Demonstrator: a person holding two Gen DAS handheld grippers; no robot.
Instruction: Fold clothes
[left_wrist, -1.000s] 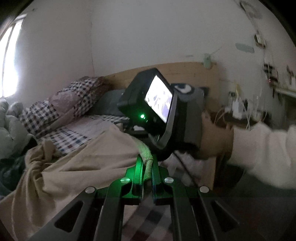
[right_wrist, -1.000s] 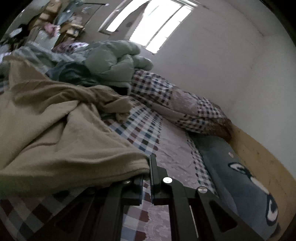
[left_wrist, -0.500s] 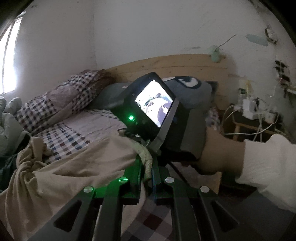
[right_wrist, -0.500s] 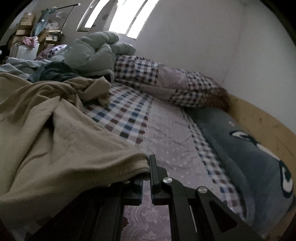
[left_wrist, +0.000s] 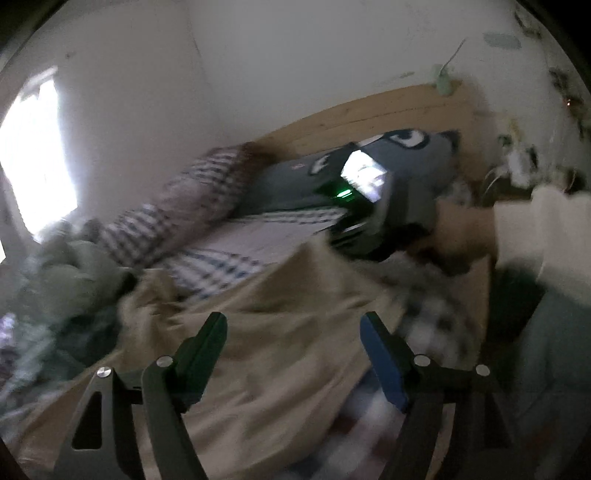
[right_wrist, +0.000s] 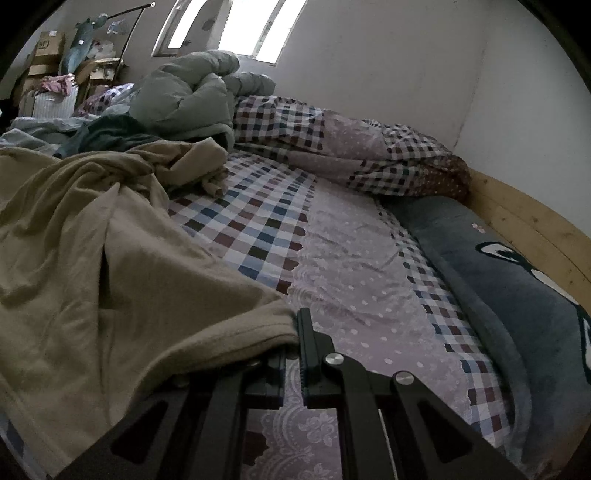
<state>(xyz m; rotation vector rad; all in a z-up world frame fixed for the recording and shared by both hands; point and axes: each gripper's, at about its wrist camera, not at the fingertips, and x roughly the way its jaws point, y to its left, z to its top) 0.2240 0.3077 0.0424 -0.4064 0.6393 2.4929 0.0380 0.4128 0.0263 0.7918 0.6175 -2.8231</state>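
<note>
Right wrist view: bed (right_wrist: 354, 295) as the carrier, beige garment (right_wrist: 92, 258) spread over its near-left part toward the foot, one hem corner pinched in the shut right gripper (right_wrist: 293, 354), probably to anchor that edge for a fold. Left wrist view, blurred: left gripper (left_wrist: 291, 354) just opened, fingers (left_wrist: 384, 365) spread wide above the cloth, nothing between them, likely a corner let go. Garment's far end bunched; shape and sleeves hard to make out.

Checked bed sheet (right_wrist: 258, 236) — beige garment (right_wrist: 92, 258), grey pillow (right_wrist: 517, 295), checked quilt (right_wrist: 332, 147) lying on it
</note>
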